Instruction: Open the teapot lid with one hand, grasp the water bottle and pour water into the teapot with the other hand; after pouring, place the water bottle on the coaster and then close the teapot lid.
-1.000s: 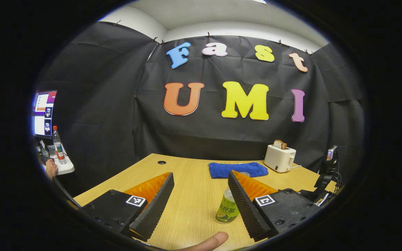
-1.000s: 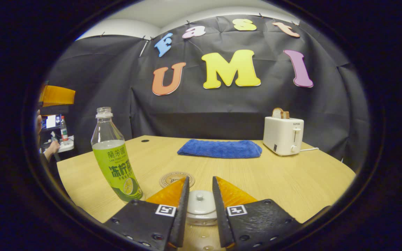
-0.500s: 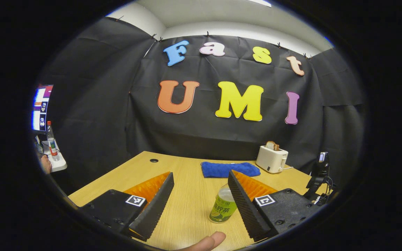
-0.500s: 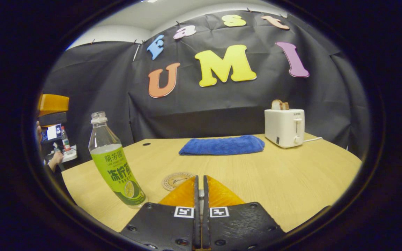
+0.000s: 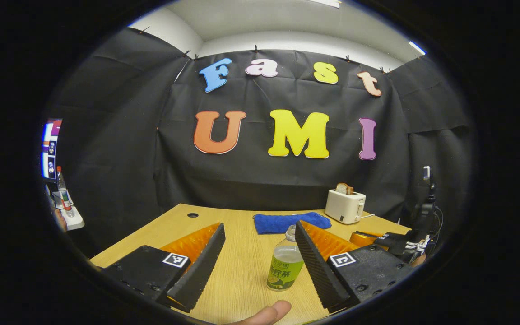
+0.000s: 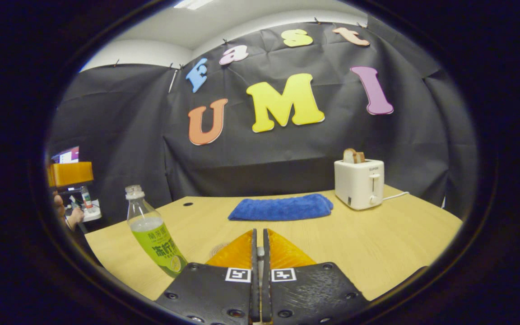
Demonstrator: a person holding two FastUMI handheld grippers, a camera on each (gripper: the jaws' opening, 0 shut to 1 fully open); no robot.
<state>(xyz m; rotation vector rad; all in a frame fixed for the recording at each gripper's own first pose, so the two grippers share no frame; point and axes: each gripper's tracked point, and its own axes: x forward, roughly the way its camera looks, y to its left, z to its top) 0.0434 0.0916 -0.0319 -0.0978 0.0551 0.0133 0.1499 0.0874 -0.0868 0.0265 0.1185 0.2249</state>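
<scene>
A left hand-held gripper (image 5: 260,253) hangs over a wooden tabletop (image 5: 242,271) with its fingers spread wide apart, the uncapped water bottle (image 5: 284,264) standing upright just inside its right-hand finger, apart from both. In the right gripper view, the right hand-held gripper (image 6: 258,253) has its fingers drawn together with only a thin slit between them; whether they pinch anything cannot be told. Behind lie a folded blue towel (image 6: 281,207) and a white toaster (image 6: 359,183).
</scene>
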